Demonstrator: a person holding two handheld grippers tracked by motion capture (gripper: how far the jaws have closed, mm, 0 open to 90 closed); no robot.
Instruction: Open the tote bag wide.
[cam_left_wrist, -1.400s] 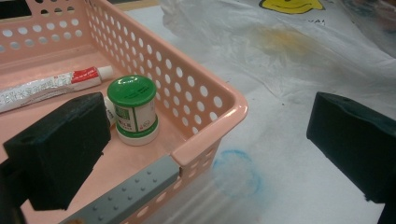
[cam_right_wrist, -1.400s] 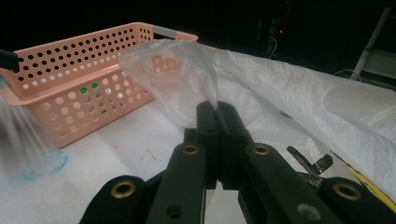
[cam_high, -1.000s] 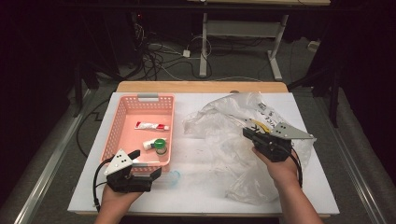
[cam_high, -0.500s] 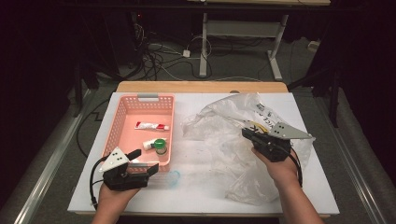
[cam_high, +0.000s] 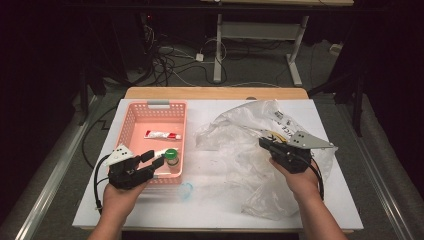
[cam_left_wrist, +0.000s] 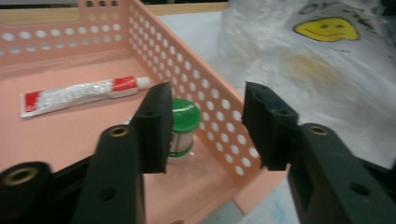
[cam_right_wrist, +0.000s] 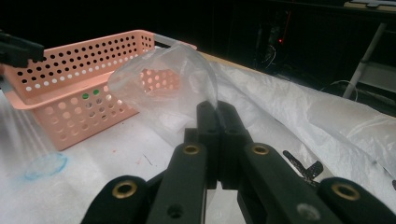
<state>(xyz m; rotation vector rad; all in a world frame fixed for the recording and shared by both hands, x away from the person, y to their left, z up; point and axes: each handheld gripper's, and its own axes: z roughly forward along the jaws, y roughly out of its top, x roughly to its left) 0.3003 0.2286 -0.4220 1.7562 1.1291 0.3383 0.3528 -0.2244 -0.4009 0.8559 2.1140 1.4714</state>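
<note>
Left hand-held gripper (cam_high: 152, 161): you hold it at the lower left of the high view, its jaws spread apart with nothing between them, straddling the near right wall of the basket.
Right hand-held gripper (cam_high: 266, 145): at the right of the high view your jaws are pressed together, pinching a fold of the plastic bag (cam_right_wrist: 163, 84).
Basket (cam_high: 131, 120): pink, perforated, on the white counter (cam_high: 210, 210), left of centre.
Toothpaste tube (cam_left_wrist: 79, 94): white and red, lying flat on the basket floor, upper left in your left gripper view.
Green-capped jar (cam_left_wrist: 183, 125): upright in the basket's near right corner, just behind your left jaw.
Plastic bag: clear, crumpled, spread over the counter's right half, with a yellow smiley print (cam_left_wrist: 327, 29).
</note>
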